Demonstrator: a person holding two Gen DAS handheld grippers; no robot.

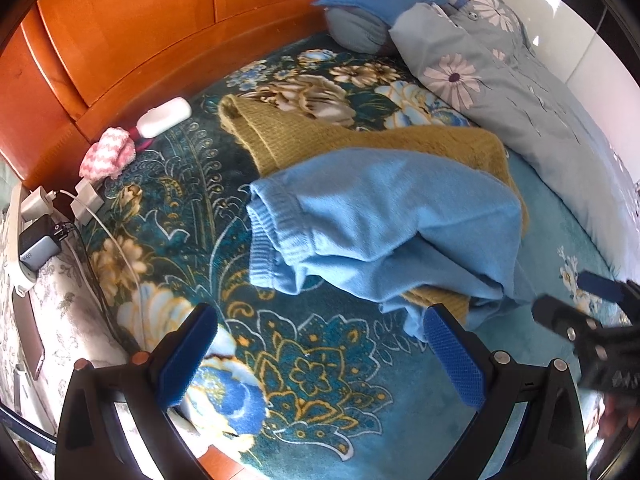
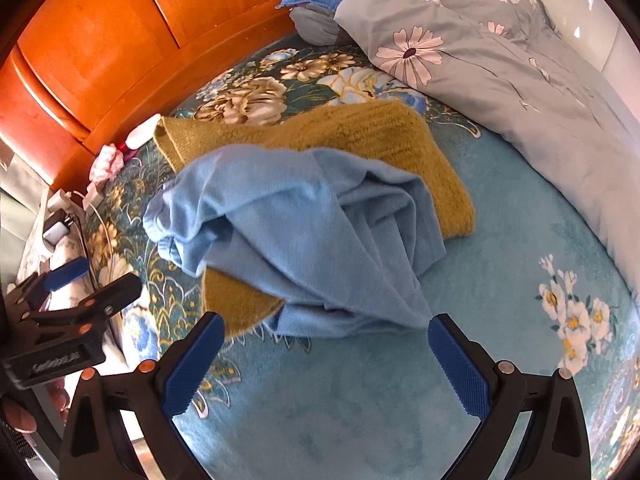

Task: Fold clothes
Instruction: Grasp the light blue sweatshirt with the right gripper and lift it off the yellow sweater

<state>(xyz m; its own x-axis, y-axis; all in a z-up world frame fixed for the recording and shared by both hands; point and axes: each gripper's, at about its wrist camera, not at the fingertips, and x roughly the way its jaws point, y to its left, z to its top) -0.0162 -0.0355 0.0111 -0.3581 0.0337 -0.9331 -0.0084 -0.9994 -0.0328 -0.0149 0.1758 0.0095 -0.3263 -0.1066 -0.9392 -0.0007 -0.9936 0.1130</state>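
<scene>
In the left wrist view, the left gripper (image 1: 320,354) stood with jaws wide and empty; the crumpled blue garment (image 1: 384,224) lay just beyond them on the bed (image 1: 328,392), over a mustard knit (image 1: 280,136).

In the right wrist view, the right gripper (image 2: 326,362) stood likewise wide, with the garment's hem just ahead of them.

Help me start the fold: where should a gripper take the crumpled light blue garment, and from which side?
Probably by the ribbed cuff of the light blue garment. It lies flat and exposed on the bedspread, clear of the mustard knit. The open left gripper could come in low from the near side.
</scene>
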